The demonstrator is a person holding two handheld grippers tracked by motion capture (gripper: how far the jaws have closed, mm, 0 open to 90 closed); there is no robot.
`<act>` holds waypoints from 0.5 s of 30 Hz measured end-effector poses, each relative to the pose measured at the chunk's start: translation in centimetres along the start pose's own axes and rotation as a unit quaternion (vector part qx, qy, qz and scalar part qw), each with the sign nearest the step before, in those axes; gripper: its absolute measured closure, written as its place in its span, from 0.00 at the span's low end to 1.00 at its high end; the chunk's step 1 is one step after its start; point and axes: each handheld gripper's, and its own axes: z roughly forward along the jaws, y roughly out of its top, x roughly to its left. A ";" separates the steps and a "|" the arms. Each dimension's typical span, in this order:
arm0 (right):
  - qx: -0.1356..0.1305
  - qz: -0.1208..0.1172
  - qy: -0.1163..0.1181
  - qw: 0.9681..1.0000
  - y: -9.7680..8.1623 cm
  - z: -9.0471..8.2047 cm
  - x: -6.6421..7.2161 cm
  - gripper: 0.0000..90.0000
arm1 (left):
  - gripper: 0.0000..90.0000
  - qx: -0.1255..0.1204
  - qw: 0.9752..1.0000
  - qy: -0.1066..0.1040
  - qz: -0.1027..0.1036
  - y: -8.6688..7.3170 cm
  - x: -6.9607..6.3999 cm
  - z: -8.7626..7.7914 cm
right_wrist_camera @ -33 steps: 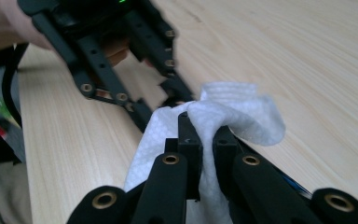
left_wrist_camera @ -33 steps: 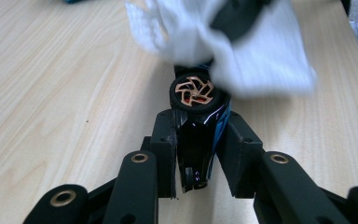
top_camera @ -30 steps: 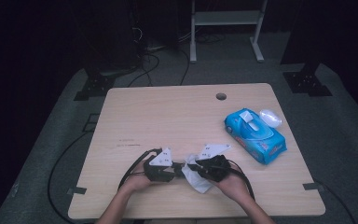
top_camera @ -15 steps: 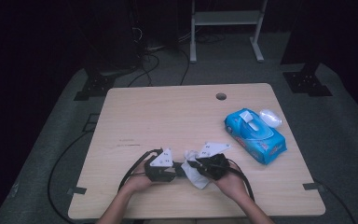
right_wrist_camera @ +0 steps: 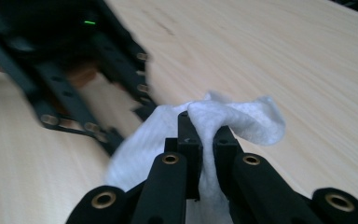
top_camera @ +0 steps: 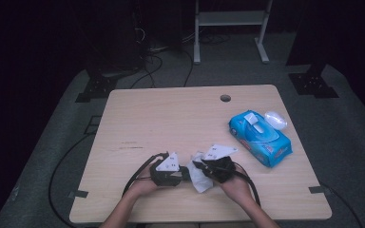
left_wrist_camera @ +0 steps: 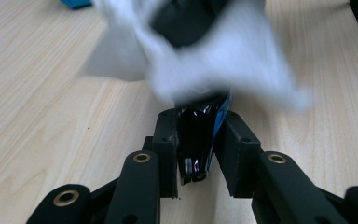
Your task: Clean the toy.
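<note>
A white wipe is seen crumpled near the front edge of the wooden table, between the two grippers. In the right gripper view the wipe is soft and fleecy, bunched into folds, and is pinched between the jaws of the right gripper, which are clenched on it. In the left gripper view the wipe is blurred and is draped over a small dark glossy object with a blue edge; what this object is cannot be told. That object is gripped between the closed jaws of the left gripper.

In the high view the left gripper and the right gripper are held facing each other, nearly touching, with the wipe between them. A blue pack of wipes lies well apart toward the right edge, with its white flap raised. A small clear plastic piece is seen just beside it. A round cable hole is set in the far part of the tabletop. Nothing is seen between the grippers and the pack.
</note>
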 end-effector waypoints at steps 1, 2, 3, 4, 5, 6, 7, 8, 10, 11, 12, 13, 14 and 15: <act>-0.001 0.015 0.004 1.000 -0.2 -0.2 -0.5 0.95 | 0.78 -0.002 1.000 -0.003 -0.001 0.1 -0.1 0.1; -0.002 0.024 0.002 1.000 -0.4 -0.4 -0.6 0.95 | 0.78 0.000 1.000 -0.004 -0.001 0.1 -0.1 0.2; -0.003 0.023 -0.005 1.000 -0.4 -0.3 -0.4 0.95 | 0.78 0.000 1.000 -0.004 0.001 0.2 -0.1 0.3; -0.004 0.023 -0.005 1.000 -0.3 -0.2 -0.1 0.95 | 0.78 0.000 1.000 -0.004 0.000 0.2 -0.1 0.3; -0.007 0.018 0.004 1.000 -0.1 0.0 0.3 0.95 | 0.78 0.000 1.000 -0.004 0.000 0.2 -0.1 0.3; -0.008 0.011 0.013 1.000 0.1 0.2 0.7 0.95 | 0.78 0.000 1.000 -0.004 0.002 0.2 -0.2 0.2; -0.008 0.001 0.018 1.000 0.3 0.4 1.2 0.95 | 0.78 0.001 1.000 -0.003 0.004 0.2 -0.2 0.2; -0.002 -0.009 0.019 1.000 0.4 0.6 1.5 0.95 | 0.78 0.001 1.000 -0.003 0.003 0.2 -0.2 0.2; -0.001 -0.021 0.008 1.000 0.4 0.4 1.4 0.95 | 0.79 -0.002 1.000 -0.005 -0.001 0.1 -0.2 0.2; 0.001 -0.018 -0.001 1.000 0.3 0.1 0.9 0.95 | 0.79 -0.001 1.000 -0.005 -0.002 0.1 -0.1 0.1; 0.001 -0.015 -0.012 1.000 0.0 -0.3 0.4 0.95 | 0.79 -0.001 1.000 -0.004 -0.001 0.1 -0.1 0.2; 0.002 -0.007 -0.021 1.000 -0.2 -0.7 -0.2 0.95 | 0.79 -0.001 1.000 -0.005 -0.002 0.1 -0.1 0.2; 0.005 -0.006 -0.044 0.999 -0.6 -1.2 -0.6 0.95 | 0.79 -0.002 1.000 -0.005 -0.003 0.1 -0.1 0.2; 0.006 0.002 -0.055 0.998 -0.9 -1.7 -1.2 0.95 | 0.79 -0.002 1.000 -0.006 -0.003 0.1 0.0 0.2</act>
